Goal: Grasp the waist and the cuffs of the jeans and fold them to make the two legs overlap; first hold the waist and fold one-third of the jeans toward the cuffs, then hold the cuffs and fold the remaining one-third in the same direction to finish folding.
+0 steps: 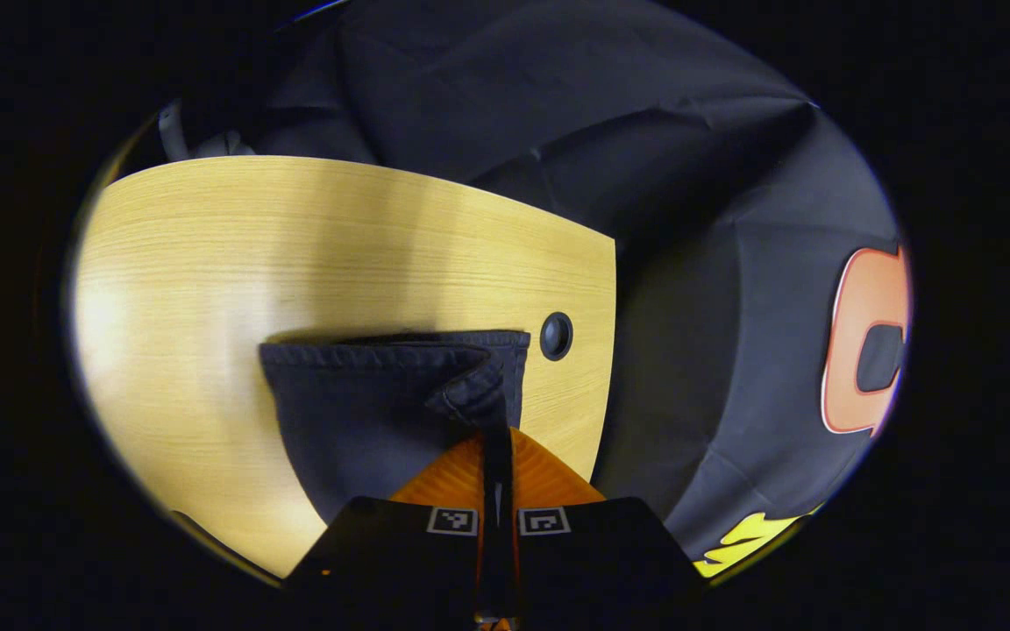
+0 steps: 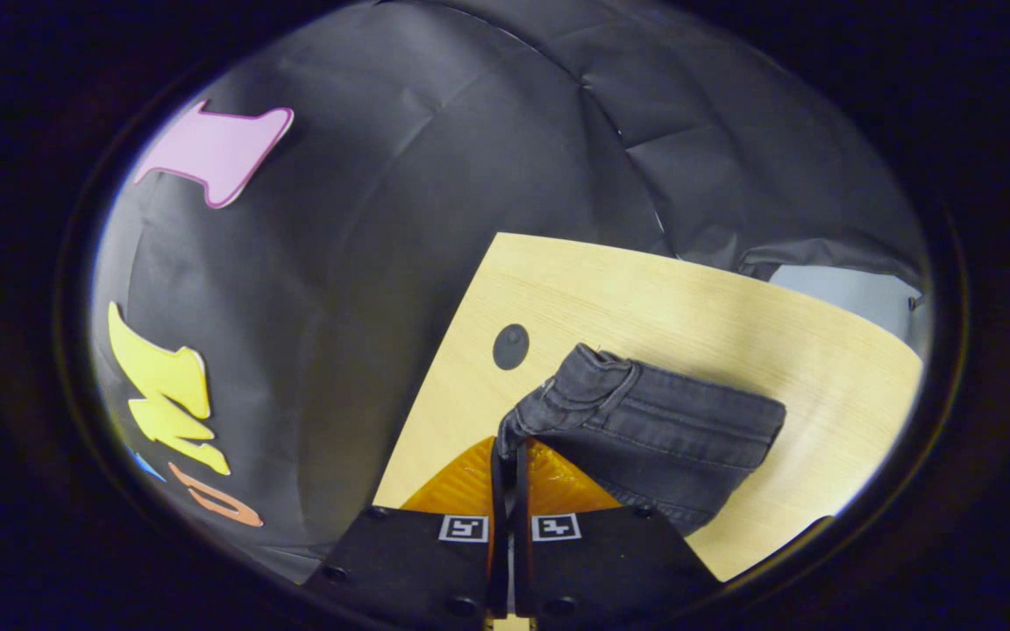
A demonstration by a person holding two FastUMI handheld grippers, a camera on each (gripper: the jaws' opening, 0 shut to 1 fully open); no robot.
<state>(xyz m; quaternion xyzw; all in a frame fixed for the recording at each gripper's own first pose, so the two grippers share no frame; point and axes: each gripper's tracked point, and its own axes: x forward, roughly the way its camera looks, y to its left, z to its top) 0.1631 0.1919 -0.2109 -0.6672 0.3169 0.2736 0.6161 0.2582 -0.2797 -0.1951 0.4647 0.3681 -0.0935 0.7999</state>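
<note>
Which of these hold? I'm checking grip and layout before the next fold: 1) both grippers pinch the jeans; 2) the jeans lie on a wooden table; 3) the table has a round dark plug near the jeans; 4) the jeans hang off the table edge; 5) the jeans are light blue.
1) True: the left gripper and the right gripper are each shut on a fold of the jeans.
2) True: they rest on the light wooden table.
3) True: the plug sits just beside the jeans.
4) False: what shows of them lies on the tabletop.
5) False: they are dark, near black.
</note>
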